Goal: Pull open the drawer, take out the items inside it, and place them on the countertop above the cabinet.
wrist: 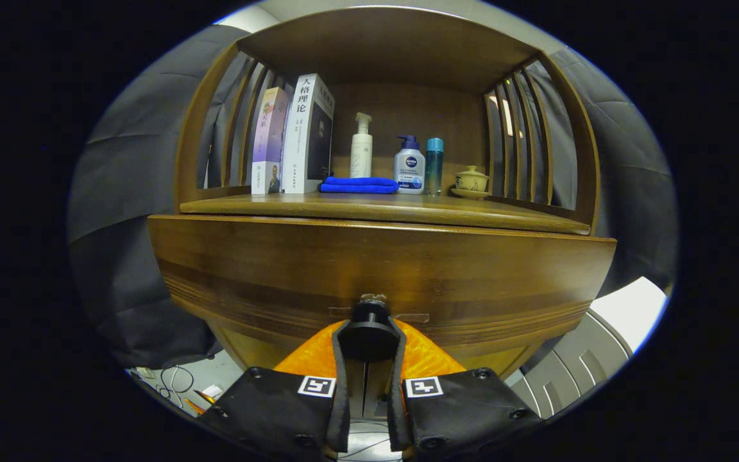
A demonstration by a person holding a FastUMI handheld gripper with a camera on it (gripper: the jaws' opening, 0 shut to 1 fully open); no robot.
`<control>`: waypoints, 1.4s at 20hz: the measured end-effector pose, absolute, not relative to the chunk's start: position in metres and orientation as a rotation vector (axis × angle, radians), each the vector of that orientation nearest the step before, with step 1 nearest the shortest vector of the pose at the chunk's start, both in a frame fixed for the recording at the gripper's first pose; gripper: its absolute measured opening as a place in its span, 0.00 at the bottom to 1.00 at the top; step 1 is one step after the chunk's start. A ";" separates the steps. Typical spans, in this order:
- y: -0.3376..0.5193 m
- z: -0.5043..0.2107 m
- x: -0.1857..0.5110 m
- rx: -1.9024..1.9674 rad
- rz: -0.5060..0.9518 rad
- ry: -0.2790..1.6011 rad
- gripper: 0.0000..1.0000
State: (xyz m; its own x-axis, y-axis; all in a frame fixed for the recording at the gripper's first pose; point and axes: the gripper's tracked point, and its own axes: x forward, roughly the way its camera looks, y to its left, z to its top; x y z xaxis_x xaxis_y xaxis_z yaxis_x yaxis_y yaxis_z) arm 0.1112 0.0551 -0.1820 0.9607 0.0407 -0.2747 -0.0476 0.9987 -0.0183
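right now your gripper [369, 340] sits hard against the front of the brown wooden drawer [382, 269], its two fingers closed in on the round dark knob [369, 324] at the drawer's lower middle, one finger on each side and both pressing it. the drawer front looks flush with the wooden cabinet, so what lies inside is hidden from you. above it runs the polished wooden countertop [382, 208], and going along it from the left you have two upright books [292, 138] leaning together, then a folded blue cloth [358, 185] lying flat, a tall white pump bottle [361, 149] standing just behind the cloth, a squat white pump bottle with a blue label [409, 167], a slim teal bottle [434, 165] just beside it, and last a small cream lidded cup on a saucer [471, 181] near the slatted right side of the shelf.
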 end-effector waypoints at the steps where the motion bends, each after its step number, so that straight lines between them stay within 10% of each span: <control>1: 0.055 -0.181 0.103 -0.025 0.046 0.275 0.26; 28: 0.056 -0.191 -0.015 -0.048 0.144 0.319 0.26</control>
State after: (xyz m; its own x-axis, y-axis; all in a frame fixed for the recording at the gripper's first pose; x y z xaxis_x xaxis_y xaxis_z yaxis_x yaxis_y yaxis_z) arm -0.0150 0.0562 -0.1906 0.9394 0.1335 -0.3158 -0.1487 0.9886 -0.0245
